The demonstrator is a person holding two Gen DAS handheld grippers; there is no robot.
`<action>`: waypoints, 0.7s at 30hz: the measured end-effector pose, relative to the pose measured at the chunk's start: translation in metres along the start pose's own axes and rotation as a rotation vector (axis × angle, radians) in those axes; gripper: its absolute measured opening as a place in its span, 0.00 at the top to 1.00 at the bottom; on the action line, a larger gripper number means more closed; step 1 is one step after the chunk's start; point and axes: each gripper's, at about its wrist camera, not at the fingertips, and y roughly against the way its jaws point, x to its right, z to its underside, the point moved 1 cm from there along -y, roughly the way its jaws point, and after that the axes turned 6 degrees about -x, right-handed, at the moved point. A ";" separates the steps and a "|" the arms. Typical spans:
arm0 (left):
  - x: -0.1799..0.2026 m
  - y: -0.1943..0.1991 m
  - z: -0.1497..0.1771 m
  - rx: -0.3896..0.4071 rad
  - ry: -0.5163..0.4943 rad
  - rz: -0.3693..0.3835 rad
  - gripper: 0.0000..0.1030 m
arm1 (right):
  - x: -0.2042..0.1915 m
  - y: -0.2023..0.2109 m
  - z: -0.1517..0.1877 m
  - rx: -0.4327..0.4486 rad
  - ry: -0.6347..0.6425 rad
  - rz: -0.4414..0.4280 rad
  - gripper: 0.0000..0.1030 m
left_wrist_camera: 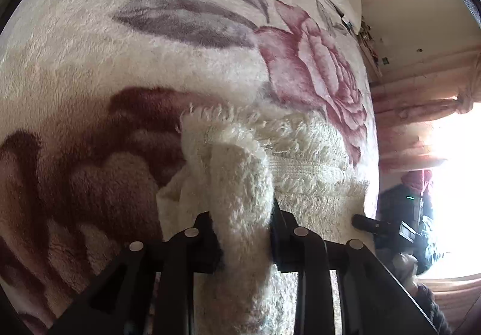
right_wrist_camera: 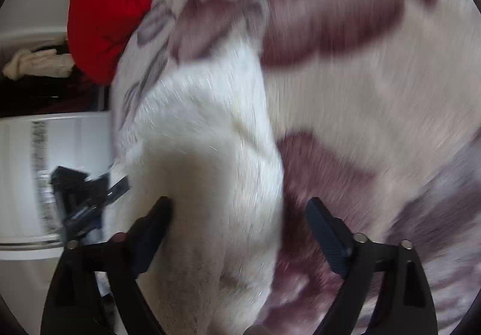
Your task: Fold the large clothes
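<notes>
The left gripper [left_wrist_camera: 242, 232] clamps a bunched fold of the cream fleece garment [left_wrist_camera: 288, 154], which lies on the floral blanket [left_wrist_camera: 150, 64]. The right gripper [right_wrist_camera: 240, 214] stands wide open, straddling the garment's edge without pinching it. The folding seems barely begun.

window [left_wrist_camera: 451, 199] — blown-out glare | curtain [left_wrist_camera: 421, 103] — pinkish | wall [left_wrist_camera: 421, 13] — cream
</notes>
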 end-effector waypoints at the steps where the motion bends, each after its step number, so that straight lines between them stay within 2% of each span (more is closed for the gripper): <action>1: -0.002 0.000 0.000 0.001 0.010 0.013 0.70 | 0.011 -0.012 0.002 -0.065 -0.033 -0.083 0.08; 3: -0.007 0.003 0.004 0.003 0.035 0.051 0.62 | 0.018 -0.031 0.006 -0.142 -0.049 -0.172 0.01; 5: -0.011 0.007 0.008 0.000 0.059 0.096 0.52 | 0.014 -0.049 0.005 -0.168 -0.012 -0.182 0.00; 7: -0.014 0.013 0.013 -0.003 0.087 0.110 0.26 | 0.004 -0.058 0.003 -0.162 0.020 -0.200 0.00; 8: -0.015 0.015 0.017 -0.010 0.098 0.135 0.25 | 0.001 -0.061 0.004 -0.152 0.026 -0.202 0.01; 9: -0.017 0.017 0.021 -0.018 0.108 0.161 0.25 | -0.004 -0.062 0.007 -0.143 0.038 -0.198 0.07; 10: -0.021 0.023 0.030 -0.020 0.133 0.199 0.25 | -0.006 -0.062 0.013 -0.122 0.028 -0.198 0.25; 11: -0.025 0.028 0.036 -0.015 0.152 0.220 0.25 | -0.005 -0.059 0.019 -0.097 -0.002 -0.211 0.37; 12: -0.032 0.041 0.050 0.016 0.187 0.254 0.25 | -0.004 -0.056 0.026 -0.065 -0.033 -0.221 0.43; 13: -0.037 0.053 0.061 0.048 0.209 0.257 0.25 | -0.001 -0.048 0.041 -0.009 -0.081 -0.251 0.49; 15: -0.045 0.078 0.086 0.113 0.233 0.211 0.25 | 0.002 -0.036 0.074 0.081 -0.152 -0.267 0.51; 18: -0.052 0.116 0.132 0.201 0.242 0.101 0.25 | 0.009 -0.023 0.157 0.253 -0.301 -0.272 0.52; 19: -0.054 0.121 0.141 0.209 0.243 0.078 0.25 | 0.013 -0.024 0.204 0.310 -0.391 -0.292 0.52; 21: -0.058 0.134 0.175 0.221 0.250 -0.010 0.25 | 0.014 -0.035 0.269 0.361 -0.505 -0.314 0.52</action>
